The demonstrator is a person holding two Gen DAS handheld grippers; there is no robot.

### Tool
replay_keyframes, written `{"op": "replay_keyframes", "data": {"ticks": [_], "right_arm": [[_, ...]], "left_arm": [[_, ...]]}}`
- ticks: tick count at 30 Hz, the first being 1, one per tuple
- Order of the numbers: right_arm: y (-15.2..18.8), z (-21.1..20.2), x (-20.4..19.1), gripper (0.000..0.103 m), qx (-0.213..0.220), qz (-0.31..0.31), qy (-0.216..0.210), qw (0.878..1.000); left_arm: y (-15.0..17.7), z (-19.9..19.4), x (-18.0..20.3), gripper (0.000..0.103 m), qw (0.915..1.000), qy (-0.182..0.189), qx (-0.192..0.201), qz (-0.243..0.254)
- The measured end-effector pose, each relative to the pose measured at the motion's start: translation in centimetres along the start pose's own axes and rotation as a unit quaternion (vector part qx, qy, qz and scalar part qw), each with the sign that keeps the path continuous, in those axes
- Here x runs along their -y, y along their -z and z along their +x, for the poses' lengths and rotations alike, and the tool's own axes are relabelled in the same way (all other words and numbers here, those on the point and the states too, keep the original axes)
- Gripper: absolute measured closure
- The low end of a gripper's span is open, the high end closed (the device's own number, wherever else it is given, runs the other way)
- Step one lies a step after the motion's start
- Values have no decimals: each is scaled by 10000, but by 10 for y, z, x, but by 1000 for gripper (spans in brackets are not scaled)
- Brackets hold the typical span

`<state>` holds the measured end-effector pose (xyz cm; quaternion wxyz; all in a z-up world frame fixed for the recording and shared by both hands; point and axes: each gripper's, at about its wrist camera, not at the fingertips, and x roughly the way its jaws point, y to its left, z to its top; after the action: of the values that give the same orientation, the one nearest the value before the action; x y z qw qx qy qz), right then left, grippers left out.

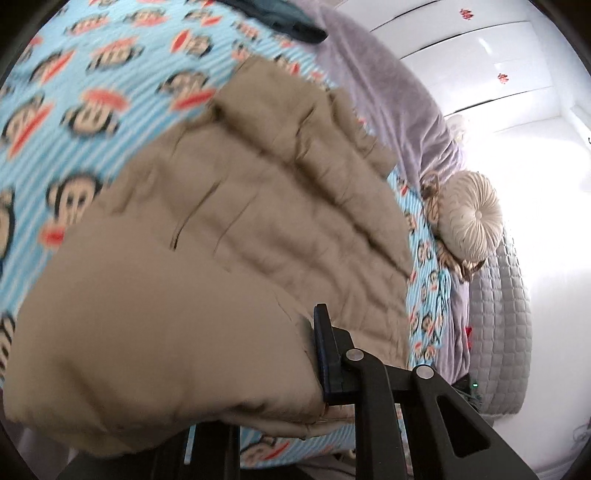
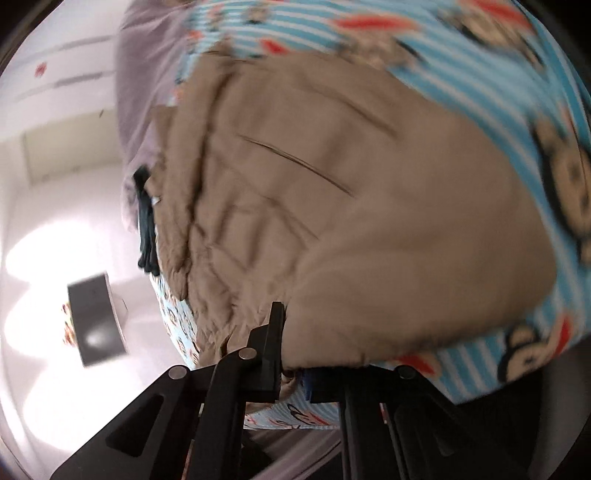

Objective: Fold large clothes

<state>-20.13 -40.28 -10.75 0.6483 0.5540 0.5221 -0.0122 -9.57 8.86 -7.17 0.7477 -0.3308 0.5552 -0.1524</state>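
Observation:
A tan quilted padded jacket (image 1: 229, 206) lies spread on a bed sheet (image 1: 92, 92) with blue stripes and a monkey print. My left gripper (image 1: 308, 358) is shut on the jacket's near edge. Only its right finger (image 1: 327, 354) shows; the fabric bulges over the other. In the right wrist view the same jacket (image 2: 332, 184) fills the middle. My right gripper (image 2: 291, 358) is shut on its near hem, with the left finger (image 2: 275, 339) against the fabric and the other mostly covered. Both views are blurred.
A lilac blanket (image 1: 388, 85) runs along the far side of the bed, with a round pleated cushion (image 1: 469, 218) and a grey quilted cover (image 1: 502, 325) beside it. A dark teal garment (image 1: 288, 18) lies beyond the jacket. A dark box (image 2: 96, 317) stands on the pale floor.

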Motion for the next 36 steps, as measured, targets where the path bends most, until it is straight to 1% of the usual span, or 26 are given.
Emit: {"op": "replay_keyframes", "data": {"ticks": [5,8,9,12,14,15,17,18,20,23,25,28,30,33,36], "right_arm": [[-39,-9,-58,95,-14,-764,34,9971],[-68,-6,-98,95,-62,-1263,58,9920],[-78,-5,-112,95,-80,-1423,59,9898],[-110,1,-148,95,-134,-1688,86,9855],[-125,10,-172,95,-100,-1873,133,9822],[-135,16,-184,95,-63,-1978,193,9800],[-153,29,-202,95,27,-2053,328,9781],[-160,36,-209,95,47,-2001,370,9791],[-179,53,-219,95,34,-1789,397,9831],[-206,76,-230,95,37,-1620,510,9855],[-224,97,-235,95,61,-1548,696,9855],[-243,128,-233,95,53,-1410,944,9855],[-253,147,-221,95,33,-1262,1073,9862],[-263,167,-202,95,48,-967,966,9906],[-265,172,-194,94,70,-850,811,9931]], "left_arm": [[-42,-3,46,83,9987,-162,429,218],[-77,0,73,83,9966,-236,702,354],[-85,2,77,83,9963,-250,731,379],[-126,16,89,83,9957,-391,705,460],[-154,28,96,83,9953,-495,616,566],[-163,32,97,83,9951,-528,570,618],[-190,49,99,83,9942,-664,377,755],[-207,60,100,83,9931,-796,235,831],[-228,78,100,83,9912,-950,74,919],[-261,115,95,83,9864,-1184,-163,1131],[-271,138,88,83,9838,-1316,-251,1189],[-282,174,75,83,9807,-1513,-382,1179],[-284,194,65,83,9809,-1545,-407,1112],[-285,207,58,83,9810,-1572,-363,1080],[-284,204,62,83,9789,-1646,-334,1166]]}}
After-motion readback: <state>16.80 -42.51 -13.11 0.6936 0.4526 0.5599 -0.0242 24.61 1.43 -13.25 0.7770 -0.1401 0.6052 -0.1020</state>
